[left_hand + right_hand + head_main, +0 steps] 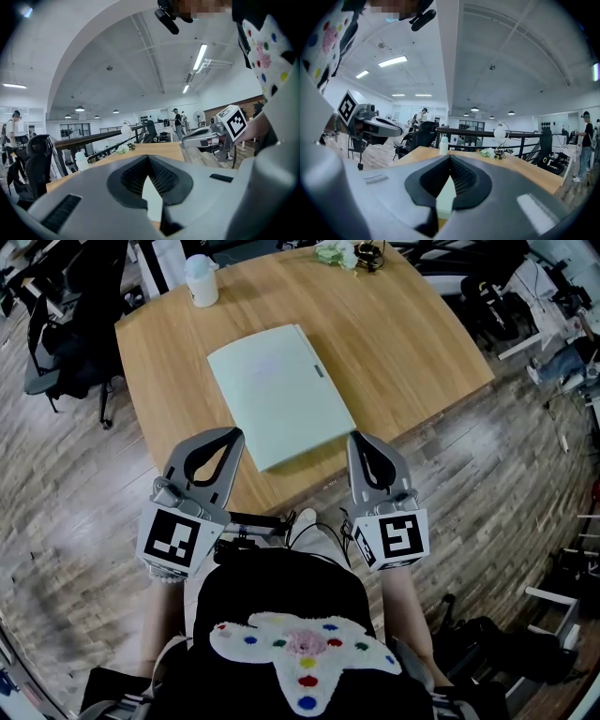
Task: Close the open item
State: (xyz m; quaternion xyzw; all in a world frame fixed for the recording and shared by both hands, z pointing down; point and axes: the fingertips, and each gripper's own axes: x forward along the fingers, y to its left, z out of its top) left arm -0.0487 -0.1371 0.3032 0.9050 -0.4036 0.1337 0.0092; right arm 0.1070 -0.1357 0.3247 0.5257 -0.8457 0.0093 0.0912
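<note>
- The pale green folder [279, 395] lies flat in the middle of the wooden counter [403, 343], just past both claws.
- The left claw [228, 435] is shut tight with nothing in it.
- The right claw [361, 439] is shut tight too, and it holds nothing.
- Both claws hang over the near edge of the counter, one at each near corner of the folder.
- The folder looks thin and light, and I think its cover will bend a bit.
- It looks smooth, so it may slide when pushed.
- A good place to press is likely the side with the little dark tab [317, 369].
- The cover looks down already, but I cannot tell if it is snapped.
</note>
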